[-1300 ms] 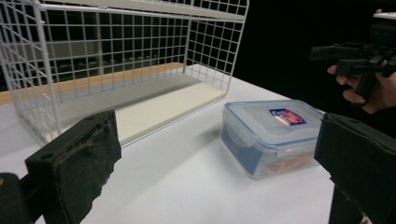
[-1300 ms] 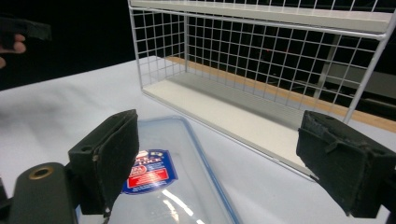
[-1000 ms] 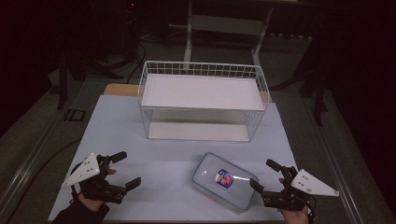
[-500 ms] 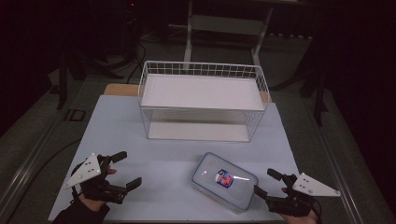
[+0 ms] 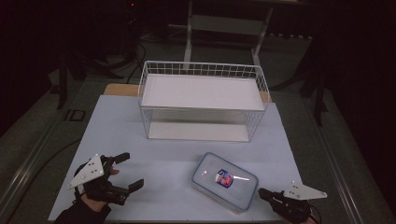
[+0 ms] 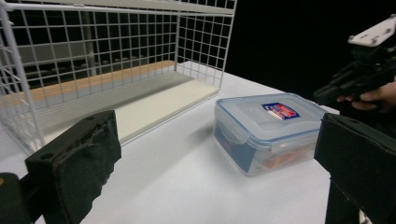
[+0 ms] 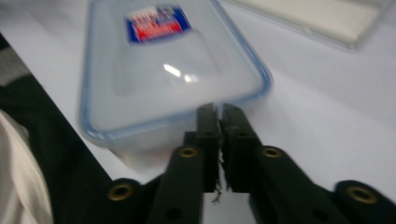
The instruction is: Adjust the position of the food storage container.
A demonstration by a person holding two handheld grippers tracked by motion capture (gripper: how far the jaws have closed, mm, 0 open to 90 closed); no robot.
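Plastic container (image 5: 224, 181) beside right gripper (image 5: 262, 192).

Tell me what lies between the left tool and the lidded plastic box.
Nothing: bare white table runs from the left tool to the plastic box in the high view. The left gripper view shows the same bare stretch.

A white wire basket (image 5: 202, 103) stands on the pale surface (image 5: 116, 130) toward 12 o'clock, its long side facing across. Its mesh walls rise upright, and a flat white panel lies across its top. A strip of wood (image 5: 120, 89) shows at the surface's far edge, at about 11 o'clock. Beyond it, at 12 o'clock, a light metal frame (image 5: 224, 23) stands on the dark floor.
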